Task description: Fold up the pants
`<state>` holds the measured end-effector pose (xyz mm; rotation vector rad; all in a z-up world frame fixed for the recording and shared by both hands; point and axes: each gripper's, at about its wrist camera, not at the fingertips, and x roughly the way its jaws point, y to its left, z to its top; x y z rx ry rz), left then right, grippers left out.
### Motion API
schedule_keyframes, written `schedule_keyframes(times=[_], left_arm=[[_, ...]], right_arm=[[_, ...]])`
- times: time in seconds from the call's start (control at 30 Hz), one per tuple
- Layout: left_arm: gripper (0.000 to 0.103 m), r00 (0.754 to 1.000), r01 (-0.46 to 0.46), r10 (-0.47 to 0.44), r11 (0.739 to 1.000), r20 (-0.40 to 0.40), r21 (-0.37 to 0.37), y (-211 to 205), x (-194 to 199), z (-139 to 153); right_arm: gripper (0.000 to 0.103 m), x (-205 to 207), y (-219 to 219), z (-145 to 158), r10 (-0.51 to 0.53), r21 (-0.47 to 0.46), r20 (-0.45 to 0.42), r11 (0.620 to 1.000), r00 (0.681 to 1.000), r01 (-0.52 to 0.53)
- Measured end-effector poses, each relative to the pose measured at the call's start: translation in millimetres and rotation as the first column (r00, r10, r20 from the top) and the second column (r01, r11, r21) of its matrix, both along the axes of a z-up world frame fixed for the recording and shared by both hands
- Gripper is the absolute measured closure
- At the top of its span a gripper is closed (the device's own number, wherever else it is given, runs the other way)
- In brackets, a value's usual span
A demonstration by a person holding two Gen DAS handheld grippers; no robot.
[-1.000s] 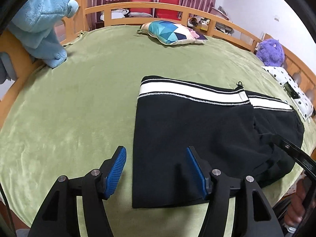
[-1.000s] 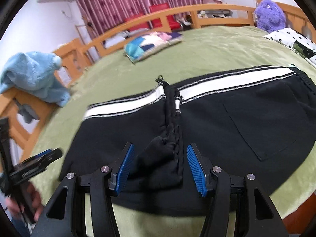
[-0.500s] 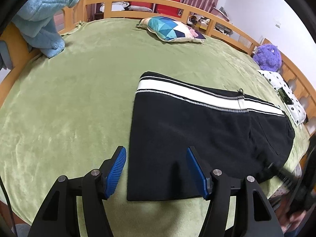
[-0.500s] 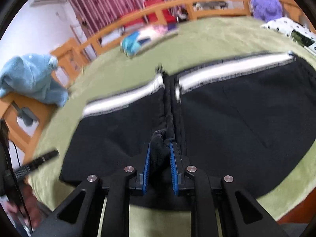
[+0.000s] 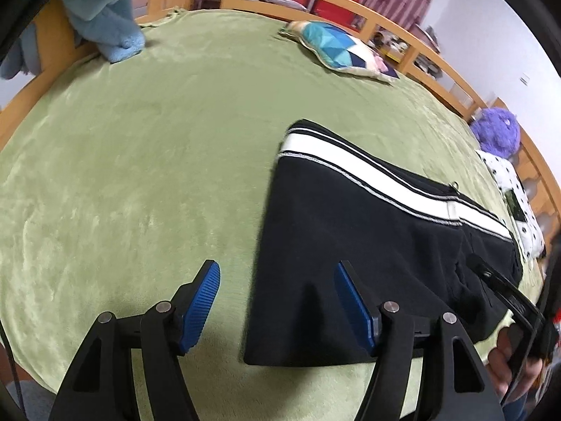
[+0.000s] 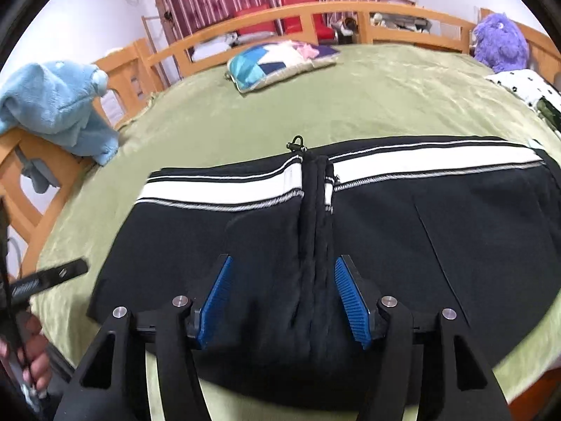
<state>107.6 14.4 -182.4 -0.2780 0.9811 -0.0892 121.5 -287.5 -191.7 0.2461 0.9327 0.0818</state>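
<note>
Green-blanketed bed (image 6: 385, 105) carries black pants (image 6: 455, 238) and patchwork pillow (image 6: 273, 63).

Both fisheye wrist views look steeply down, from close above, along their own jaws. The left view faces the left end of the black white-striped fabric pants (image 5: 350, 217); the right faces their middle (image 6: 315, 231). Both share the green plush-covered bed (image 5: 157, 140) and the geometric patterned cushion (image 6: 277, 61).

pants (image 6: 385, 238) near hem hidden by gripper, blue towel (image 5: 105, 10) cropped

Left gripper (image 5: 277, 301) jaws opening, angled downward; right gripper (image 6: 282, 298) likewise, gripping nothing.
</note>
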Motion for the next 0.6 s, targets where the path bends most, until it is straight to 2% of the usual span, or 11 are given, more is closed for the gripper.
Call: schedule_keyframes(times=[0.1, 0.17, 0.23, 0.3, 0.33, 0.37, 0.43, 0.47, 0.5, 0.6], left_arm=[[0.038, 0.999, 0.011, -0.009, 0.999, 0.039, -0.031, -0.1, -1.4, -0.7], [0.038, 0.999, -0.005, 0.007, 0.999, 0.051, -0.038, 1.0, -1.2, -1.0], [0.038, 0.998, -0.011, 0.015, 0.998, 0.066, -0.060, 2.4, -0.5, -1.7], [0.039, 0.998, -0.007, 0.011, 0.998, 0.060, -0.061, 1.9, 1.8, -3.8], [0.039, 0.999, 0.004, -0.001, 0.999, 0.047, -0.054, 0.3, 3.9, -5.5], [0.039, 0.999, 0.013, -0.011, 0.999, 0.038, -0.052, -0.7, 4.8, -6.7], [0.039, 0.999, 0.018, -0.016, 0.999, 0.029, -0.049, 0.2, 6.5, -8.9], [0.039, 1.000, 0.018, -0.017, 0.999, 0.026, -0.049, 1.3, 7.2, -9.7], [0.039, 0.999, 0.022, -0.021, 0.998, 0.025, -0.051, 2.6, 8.2, -10.4], [0.039, 0.999, 0.040, -0.039, 0.998, 0.011, -0.057, 0.7, 12.7, -12.5]], right_arm=[[0.041, 32.7, -6.7, -32.8, -0.019, 0.058, -0.115, 0.998, 0.993, 0.026], [0.040, 35.5, -12.4, -50.8, -0.047, 0.099, -0.146, 0.993, 0.988, 0.062], [0.041, 34.2, -8.5, -51.1, -0.061, 0.096, -0.113, 0.993, 0.992, 0.072], [0.076, 35.2, 0.0, -47.7, -0.037, 0.038, -0.101, 0.998, 0.994, 0.042], [0.079, 34.4, -0.1, -46.0, -0.044, 0.027, -0.085, 0.999, 0.995, 0.046], [0.084, 31.3, -6.6, -41.6, -0.055, 0.075, -0.059, 0.995, 0.997, 0.059], [0.086, 19.2, -31.5, -24.9, -0.105, 0.237, 0.024, 0.967, 0.994, 0.097], [0.086, 14.6, -40.5, -18.2, -0.117, 0.287, 0.054, 0.953, 0.992, 0.096], [0.086, 12.2, -46.5, -13.3, -0.127, 0.301, 0.072, 0.949, 0.989, 0.100], [0.084, 18.7, -46.0, -21.7, -0.152, 0.199, 0.025, 0.969, 0.988, 0.144]])
